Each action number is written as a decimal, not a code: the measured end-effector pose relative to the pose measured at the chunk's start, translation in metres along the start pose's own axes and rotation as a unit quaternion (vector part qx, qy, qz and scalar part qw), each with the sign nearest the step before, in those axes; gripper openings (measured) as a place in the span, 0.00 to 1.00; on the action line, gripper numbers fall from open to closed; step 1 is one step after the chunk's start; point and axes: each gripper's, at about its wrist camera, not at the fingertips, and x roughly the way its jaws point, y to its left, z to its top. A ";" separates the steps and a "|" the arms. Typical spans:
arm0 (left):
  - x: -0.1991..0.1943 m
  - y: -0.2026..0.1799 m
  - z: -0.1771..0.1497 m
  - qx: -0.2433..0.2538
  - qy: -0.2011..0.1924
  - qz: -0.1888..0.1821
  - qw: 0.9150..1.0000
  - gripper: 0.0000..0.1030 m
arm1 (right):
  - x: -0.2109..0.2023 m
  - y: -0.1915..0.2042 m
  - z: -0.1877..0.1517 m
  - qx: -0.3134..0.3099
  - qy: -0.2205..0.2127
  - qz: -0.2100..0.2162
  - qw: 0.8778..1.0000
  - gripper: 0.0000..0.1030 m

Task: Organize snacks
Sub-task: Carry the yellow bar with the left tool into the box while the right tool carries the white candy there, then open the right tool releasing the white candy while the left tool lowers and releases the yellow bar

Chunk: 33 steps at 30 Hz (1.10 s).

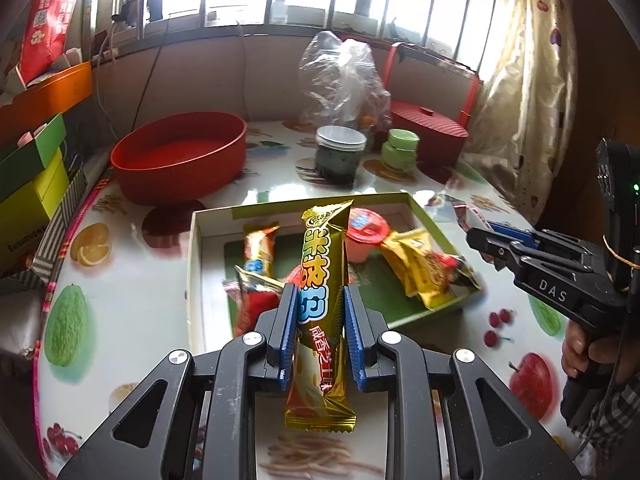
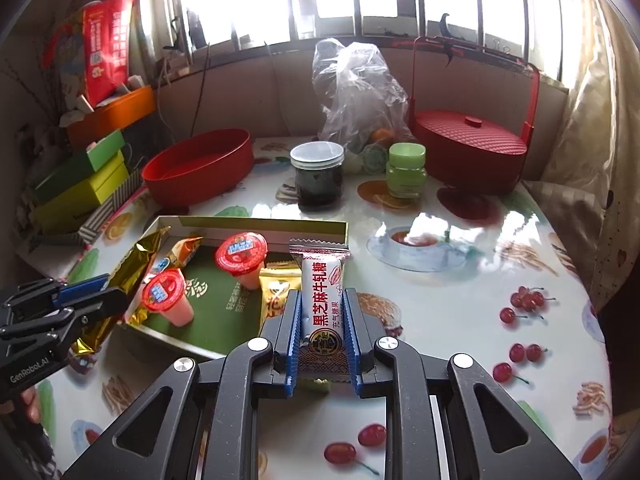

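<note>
My left gripper [image 1: 318, 304] is shut on a long gold snack bar [image 1: 323, 276] and holds it above the near edge of the shallow green box [image 1: 304, 204]. My right gripper [image 2: 320, 308] is shut on a white black-sesame nougat bar [image 2: 321, 300], held over the box's right corner [image 2: 312, 226]. The box holds two red-lidded pudding cups [image 2: 241, 254], yellow packets [image 1: 422, 270] and an orange packet [image 1: 260, 246]. The right gripper shows at the right of the left wrist view [image 1: 486, 242]. The left gripper with the gold bar shows in the right wrist view [image 2: 108, 296].
On the fruit-print tablecloth [image 2: 440, 312] stand a red round tub [image 2: 200, 166], a dark jar [image 2: 318, 178], a green jar [image 2: 405, 170], a clear plastic bag [image 2: 358, 92] and a red lidded basket [image 2: 472, 148]. Stacked green and yellow boxes [image 2: 84, 184] line the left edge.
</note>
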 end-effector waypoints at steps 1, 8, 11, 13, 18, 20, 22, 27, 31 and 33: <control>0.002 0.002 0.001 0.000 0.000 0.003 1.000 0.23 | 0.003 0.000 0.001 0.000 0.002 -0.001 1.000 0.18; 0.009 0.013 0.006 -0.005 0.000 0.016 1.000 0.23 | 0.020 0.002 0.009 -0.003 0.011 -0.001 1.000 0.18; 0.014 0.016 0.007 -0.006 0.006 0.018 1.000 0.23 | 0.028 0.003 0.012 -0.003 0.016 -0.002 1.000 0.18; 0.016 0.018 0.008 -0.008 0.006 0.019 1.000 0.23 | 0.032 0.003 0.013 -0.001 0.018 -0.002 1.000 0.18; 0.021 0.022 0.011 -0.009 0.008 0.028 1.000 0.23 | 0.042 0.004 0.016 0.003 0.023 -0.001 1.000 0.18; 0.023 0.023 0.012 -0.007 0.010 0.031 0.999 0.23 | 0.046 0.005 0.016 0.004 0.025 -0.002 1.000 0.18; 0.028 0.024 0.011 -0.009 0.017 0.030 0.999 0.23 | 0.049 0.005 0.016 0.005 0.028 -0.003 1.000 0.18; 0.032 0.025 0.012 -0.015 0.018 0.031 0.999 0.23 | 0.055 0.004 0.015 0.005 0.030 -0.006 1.000 0.18; 0.035 0.025 0.013 -0.017 0.019 0.032 0.999 0.23 | 0.058 0.005 0.016 0.004 0.031 -0.006 1.000 0.18; 0.037 0.025 0.013 -0.021 0.019 0.031 0.999 0.23 | 0.059 0.005 0.016 0.003 0.031 -0.006 0.999 0.18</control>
